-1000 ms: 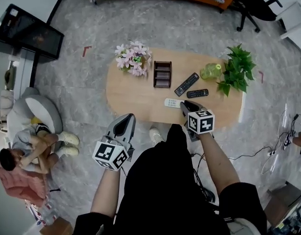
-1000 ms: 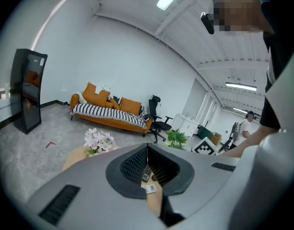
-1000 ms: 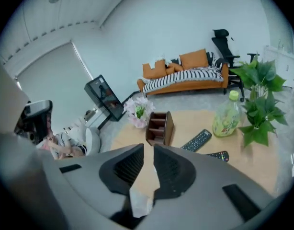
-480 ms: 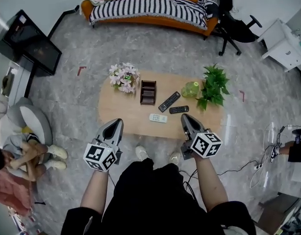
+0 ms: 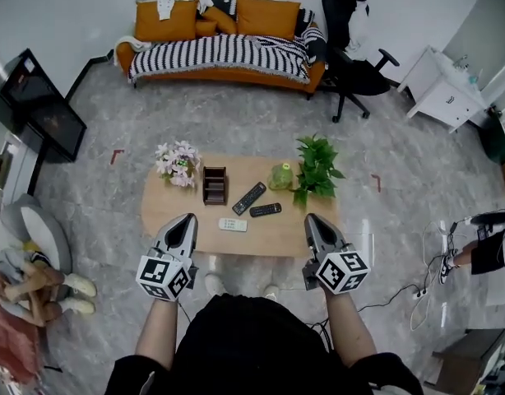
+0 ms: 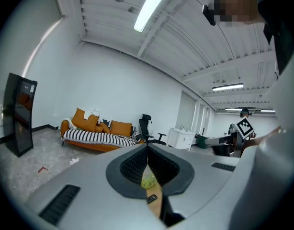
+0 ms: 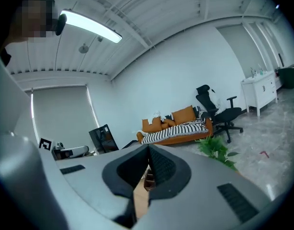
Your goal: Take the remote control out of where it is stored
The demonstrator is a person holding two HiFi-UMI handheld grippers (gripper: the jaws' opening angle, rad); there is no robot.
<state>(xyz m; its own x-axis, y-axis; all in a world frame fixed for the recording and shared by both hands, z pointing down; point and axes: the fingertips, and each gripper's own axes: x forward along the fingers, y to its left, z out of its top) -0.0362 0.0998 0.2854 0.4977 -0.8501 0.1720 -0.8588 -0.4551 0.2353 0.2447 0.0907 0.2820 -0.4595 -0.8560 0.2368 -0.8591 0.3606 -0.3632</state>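
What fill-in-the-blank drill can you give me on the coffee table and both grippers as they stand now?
On the table lie ___ remotes in all, the white remote nearest the person.
The long remote and the short remote are both ___ in colour.
In the head view, the flowers stand at the table's ___ end.
The left gripper and the right gripper both have their jaws ___, nothing between them.
Missing words: three; black; left; shut.

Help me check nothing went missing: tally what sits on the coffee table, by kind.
Remote controls: 3 (long black remote, short black remote, white remote)
Brown storage holder: 1
Flower bunch: 1
Leafy green plant: 1
Pale green object: 1
Total: 7
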